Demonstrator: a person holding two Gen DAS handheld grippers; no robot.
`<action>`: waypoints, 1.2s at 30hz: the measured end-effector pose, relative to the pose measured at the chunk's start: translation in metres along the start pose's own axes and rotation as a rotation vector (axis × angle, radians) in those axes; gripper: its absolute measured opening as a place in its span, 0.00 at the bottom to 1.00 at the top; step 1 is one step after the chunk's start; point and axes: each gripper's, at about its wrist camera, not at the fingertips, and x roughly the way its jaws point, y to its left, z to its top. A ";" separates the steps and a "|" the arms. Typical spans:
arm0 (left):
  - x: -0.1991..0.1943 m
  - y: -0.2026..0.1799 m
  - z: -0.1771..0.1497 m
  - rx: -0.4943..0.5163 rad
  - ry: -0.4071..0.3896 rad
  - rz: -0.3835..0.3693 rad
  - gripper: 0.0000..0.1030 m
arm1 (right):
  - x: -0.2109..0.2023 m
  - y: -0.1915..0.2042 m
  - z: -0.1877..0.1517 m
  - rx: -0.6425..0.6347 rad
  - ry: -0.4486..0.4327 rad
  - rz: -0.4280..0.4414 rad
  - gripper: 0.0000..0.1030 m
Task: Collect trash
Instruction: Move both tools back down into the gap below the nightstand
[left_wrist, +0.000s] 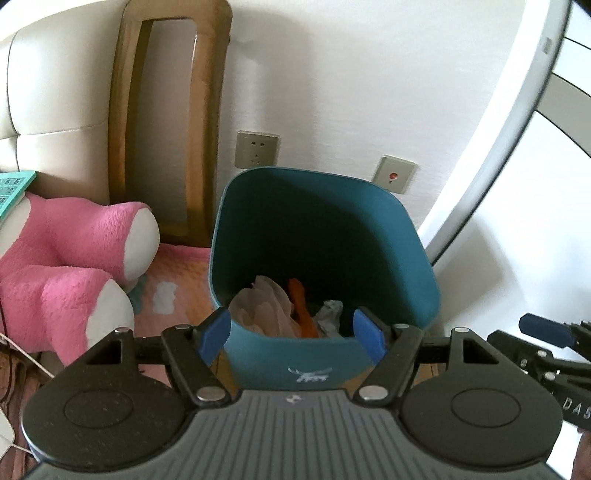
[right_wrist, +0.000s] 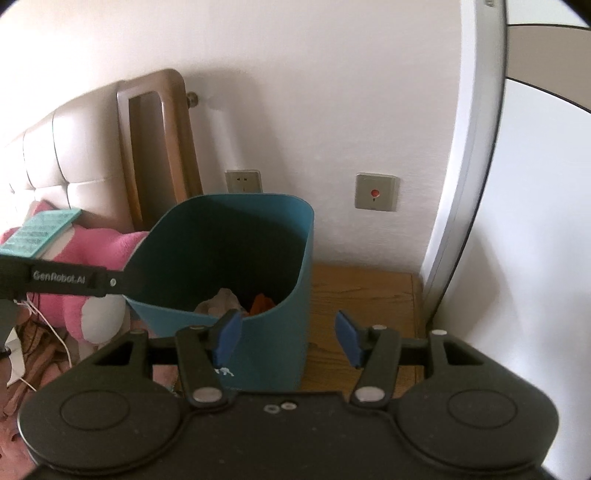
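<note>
Trash (left_wrist: 275, 308) already dropped in the blue bin (left_wrist: 406, 258) on the desk (right_wrist: 369, 295); left gripper (left_wrist: 291, 334) and right gripper (right_wrist: 288, 339) wide, holding nothing; nothing left seen.

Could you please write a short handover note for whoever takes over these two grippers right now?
Left gripper: open, empty, in front of the teal trash bin.
Right gripper: open, empty, beside the bin, over the wooden nightstand.
In the bin: crumpled paper, an orange scrap, a grey wad.
Done: those pieces are binned.
Left: no loose trash in view; look around the pink plush toy.
</note>
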 end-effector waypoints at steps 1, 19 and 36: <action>-0.004 -0.001 -0.005 0.008 -0.007 -0.005 0.71 | -0.004 -0.001 -0.005 0.008 -0.009 0.016 0.54; 0.037 0.024 -0.159 -0.014 0.042 0.034 0.99 | 0.046 -0.025 -0.174 -0.035 0.094 0.062 0.55; 0.227 0.058 -0.374 -0.099 0.296 0.128 0.99 | 0.228 -0.055 -0.356 -0.018 0.344 -0.010 0.55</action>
